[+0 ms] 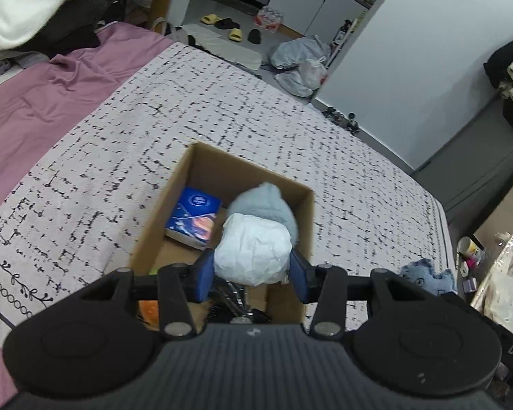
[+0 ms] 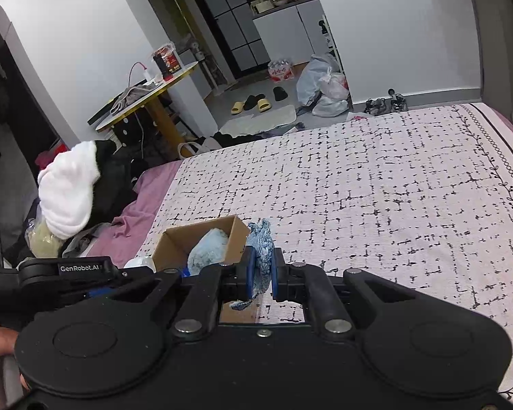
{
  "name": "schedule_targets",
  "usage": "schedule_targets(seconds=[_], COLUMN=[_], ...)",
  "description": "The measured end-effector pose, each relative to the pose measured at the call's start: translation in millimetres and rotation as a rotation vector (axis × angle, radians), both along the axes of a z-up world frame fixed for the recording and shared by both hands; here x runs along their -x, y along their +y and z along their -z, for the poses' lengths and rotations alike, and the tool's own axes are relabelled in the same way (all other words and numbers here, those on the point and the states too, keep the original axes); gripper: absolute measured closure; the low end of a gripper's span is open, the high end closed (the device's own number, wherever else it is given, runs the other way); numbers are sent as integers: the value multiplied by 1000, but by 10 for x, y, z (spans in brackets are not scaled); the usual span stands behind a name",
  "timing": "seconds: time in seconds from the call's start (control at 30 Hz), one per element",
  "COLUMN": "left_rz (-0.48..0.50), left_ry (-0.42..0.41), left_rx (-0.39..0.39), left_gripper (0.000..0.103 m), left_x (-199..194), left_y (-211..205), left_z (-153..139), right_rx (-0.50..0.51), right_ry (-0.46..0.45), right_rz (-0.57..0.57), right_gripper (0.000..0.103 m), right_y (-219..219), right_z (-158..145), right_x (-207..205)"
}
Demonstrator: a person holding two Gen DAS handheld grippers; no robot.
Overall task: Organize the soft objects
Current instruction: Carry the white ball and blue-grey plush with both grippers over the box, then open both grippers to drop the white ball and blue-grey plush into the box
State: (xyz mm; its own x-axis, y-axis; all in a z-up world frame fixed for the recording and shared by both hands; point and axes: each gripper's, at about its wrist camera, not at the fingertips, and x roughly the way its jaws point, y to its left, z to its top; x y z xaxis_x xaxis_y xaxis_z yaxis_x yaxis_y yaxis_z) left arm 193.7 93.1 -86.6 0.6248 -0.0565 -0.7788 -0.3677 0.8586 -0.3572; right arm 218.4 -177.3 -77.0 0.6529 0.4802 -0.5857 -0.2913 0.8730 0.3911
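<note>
An open cardboard box (image 1: pixel 201 171) sits on the patterned bedspread (image 1: pixel 119 171). My left gripper (image 1: pixel 253 273) is shut on a white crumpled soft bundle (image 1: pixel 253 251) and holds it over the box. Inside lie a fluffy light-blue item (image 1: pixel 266 201) and a blue packet (image 1: pixel 193 217). My right gripper (image 2: pixel 260 270) is shut on a blue patterned cloth (image 2: pixel 261 242), just right of the box (image 2: pixel 174 242). That cloth also shows in the left wrist view (image 1: pixel 427 273).
A purple sheet (image 1: pixel 34 102) with white and black clothes (image 2: pixel 71 191) lies to the left. Slippers (image 1: pixel 222 25) and plastic bags (image 1: pixel 301 65) are on the floor beyond the bed. A round side table (image 2: pixel 147 92) stands beside the bed.
</note>
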Motion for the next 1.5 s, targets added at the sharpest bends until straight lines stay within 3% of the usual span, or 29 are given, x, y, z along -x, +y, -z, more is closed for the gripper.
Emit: schedule_targets(seconds=[0.5,0.93,1.07,1.27,1.37,1.5], left_rz=[-39,-52,-44,-31,-17,19], left_ry=[26,33,40,37,40,40], left_rx=[9,12,9,-10,2,-47], left_gripper=[57,54,47,28,23,11], left_x=[-68,95,149,239,258,252], left_y=[207,407,468,498,490,410], left_z=[216,152,104,78,83,10], right_rx=[25,12,8,48,55,47], right_ry=[7,61,93,137,177,163], right_rz=[-59,-153,-166,-190,-203,-168], right_gripper=[93,93,93,93,86,57], right_y=[366,892,1012,1211,1274,1214], right_z=[-46,62,161,309,361,314], right_x=[7,-18,-15,5,-4,48])
